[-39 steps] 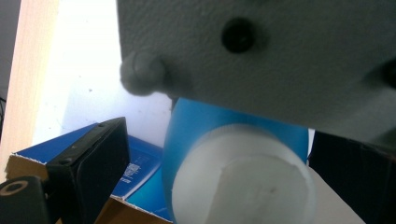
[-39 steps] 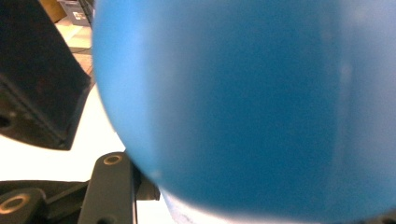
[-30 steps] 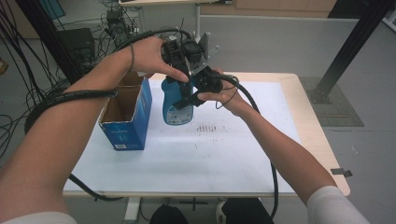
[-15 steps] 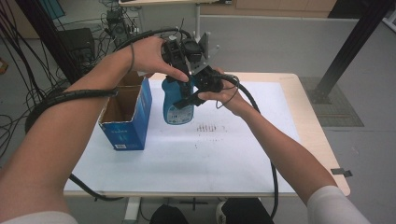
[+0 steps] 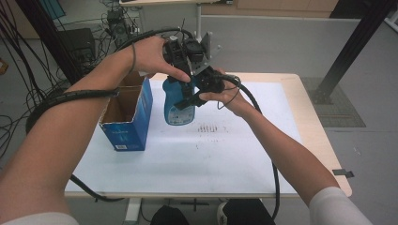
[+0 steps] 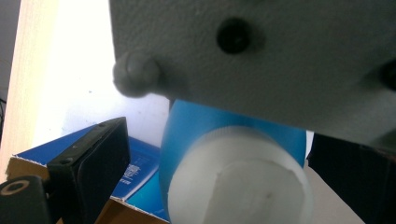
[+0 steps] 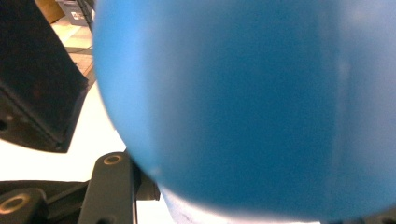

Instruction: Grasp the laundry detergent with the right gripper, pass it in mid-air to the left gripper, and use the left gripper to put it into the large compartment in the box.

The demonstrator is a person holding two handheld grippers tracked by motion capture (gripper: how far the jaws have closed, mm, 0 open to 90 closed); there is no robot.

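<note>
High view: 1 blue bottle, 1 box, 2 tongs

Light wooden table, white sheet covering it, open blue carton, blue bottle upright

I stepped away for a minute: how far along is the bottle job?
Done: the blue bottle stands on the table beside the open box. In hand: the right claw grips its body, and the left claw sits over the white cap. Left: apparently working the cap.
</note>
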